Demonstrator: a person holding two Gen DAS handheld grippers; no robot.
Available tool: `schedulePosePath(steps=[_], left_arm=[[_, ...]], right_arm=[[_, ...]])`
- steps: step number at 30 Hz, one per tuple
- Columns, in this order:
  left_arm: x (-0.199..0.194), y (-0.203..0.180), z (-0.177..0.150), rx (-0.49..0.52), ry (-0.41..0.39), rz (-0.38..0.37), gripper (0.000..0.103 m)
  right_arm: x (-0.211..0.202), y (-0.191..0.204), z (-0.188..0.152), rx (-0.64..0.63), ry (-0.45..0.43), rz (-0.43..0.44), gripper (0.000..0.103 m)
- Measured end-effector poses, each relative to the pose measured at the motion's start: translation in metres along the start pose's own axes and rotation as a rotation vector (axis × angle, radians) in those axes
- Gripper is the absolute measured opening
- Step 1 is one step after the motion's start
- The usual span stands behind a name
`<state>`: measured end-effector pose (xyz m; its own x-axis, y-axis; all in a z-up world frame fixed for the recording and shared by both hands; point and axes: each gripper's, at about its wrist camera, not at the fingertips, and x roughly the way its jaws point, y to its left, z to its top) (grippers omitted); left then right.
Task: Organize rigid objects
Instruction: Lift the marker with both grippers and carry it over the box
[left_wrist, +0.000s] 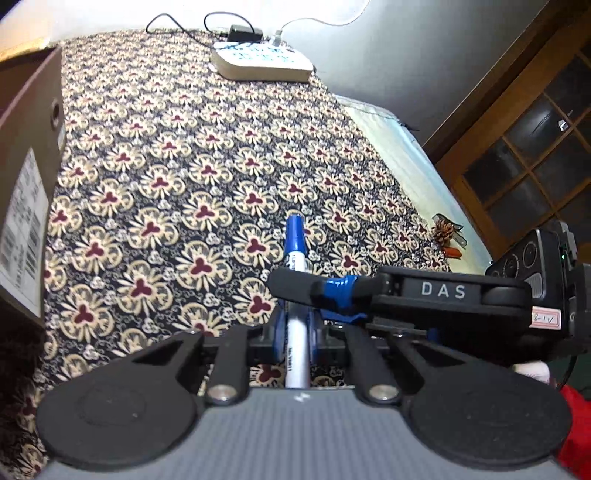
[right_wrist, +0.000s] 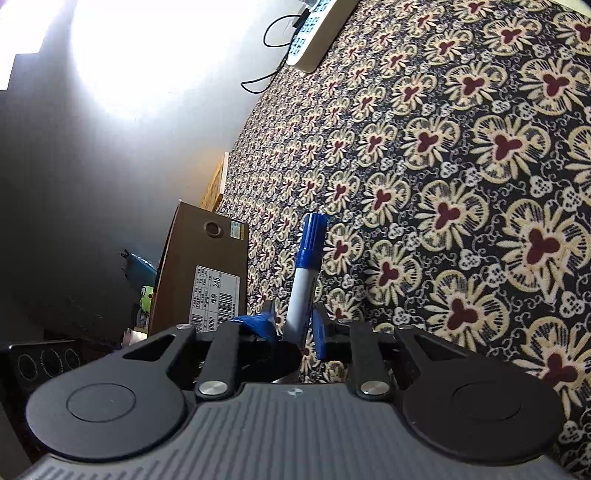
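Observation:
One white marker with a blue cap (left_wrist: 295, 251) is held over the flower-patterned cloth (left_wrist: 166, 166). My left gripper (left_wrist: 295, 326) is shut on its barrel, the blue pads on either side and the cap pointing away. My right gripper comes in from the right, and one taped finger (left_wrist: 314, 290) crosses in front of the marker. In the right wrist view the same marker (right_wrist: 306, 266) stands between the fingers of my right gripper (right_wrist: 293, 326), which looks shut on it. A brown cardboard shoe box (left_wrist: 26, 206) (right_wrist: 207, 273) with a barcode label stands to the left.
A white power strip (left_wrist: 262, 61) (right_wrist: 314, 40) with cables lies at the cloth's far end. A pine cone (left_wrist: 445, 232) and a small orange object (left_wrist: 452, 252) sit at the right edge. A wooden glazed door (left_wrist: 517, 147) is on the right. A green toy (right_wrist: 147, 295) shows behind the box.

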<state>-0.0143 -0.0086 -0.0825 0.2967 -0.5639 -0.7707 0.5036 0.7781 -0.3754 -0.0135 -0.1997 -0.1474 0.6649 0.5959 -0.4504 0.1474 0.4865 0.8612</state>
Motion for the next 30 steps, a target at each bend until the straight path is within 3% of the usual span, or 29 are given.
schedulePosePath(steps=[9,18,24,30], left_arm=[[-0.068,0.025,0.014,0.040,-0.123,0.001,0.007],[-0.149,0.091,0.034,0.035,-0.257,0.029,0.007],[-0.171,0.140,0.043,0.005,-0.281,0.072,0.007],[-0.171,0.189,0.045,-0.042,-0.249,0.094,0.007]], right_arm=[[0.037,0.085,-0.009,-0.113,-0.010,0.056,0.000],[0.101,0.173,-0.017,-0.194,0.011,0.116,0.000],[0.151,0.210,-0.024,-0.240,0.051,0.053,0.000],[0.189,0.226,-0.036,-0.261,0.073,-0.048,0.000]])
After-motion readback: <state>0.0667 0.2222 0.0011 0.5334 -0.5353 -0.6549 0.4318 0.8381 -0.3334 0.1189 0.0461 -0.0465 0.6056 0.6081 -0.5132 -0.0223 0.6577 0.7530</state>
